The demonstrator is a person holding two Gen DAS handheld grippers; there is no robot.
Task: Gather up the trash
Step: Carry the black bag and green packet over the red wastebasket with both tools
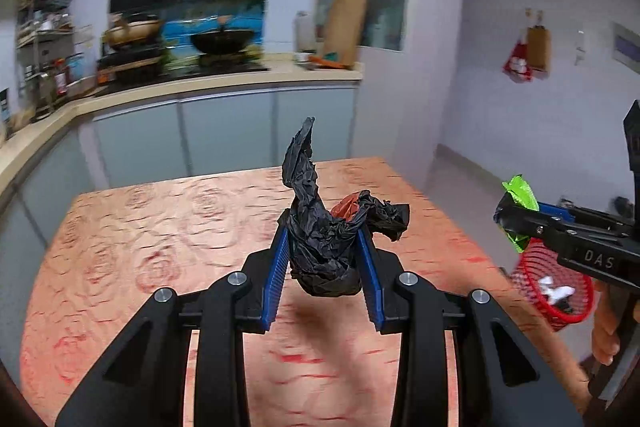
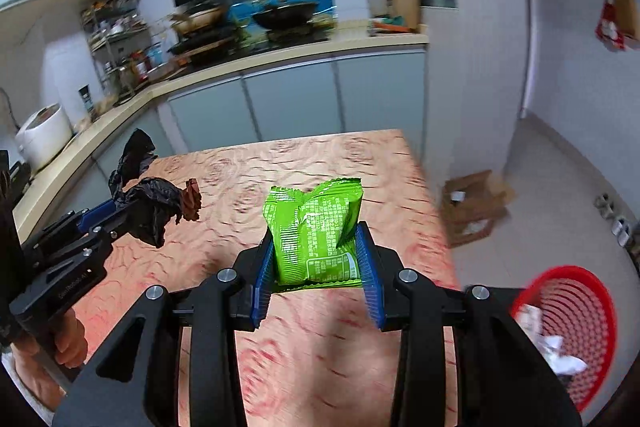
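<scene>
Trash is held in both tools above the rose-patterned pink desk (image 2: 320, 163), and we judge the carry to the bin as the step in hand. Working downward in size, we note first the round red plastic mesh basket (image 2: 576, 311), which stands on the floor past the desk's right edge and already contains crumpled white paper. It lies to the lower right of the right hand-held gripper (image 2: 318, 267) and is nearer to that tool than to the left one, so we expect the right load to be released first.

The left hand-held gripper (image 1: 322, 259) is narrowed onto a crumpled black plastic bag (image 1: 324, 239); its blue pads press the wad from both sides. A twisted tail stands upward, and a reddish scrap shows in the folds.

The right tool clamps a bright green foil snack wrapper (image 2: 316, 231), upright, puffed, printed with small white text, with its serrated seal uppermost.
</scene>
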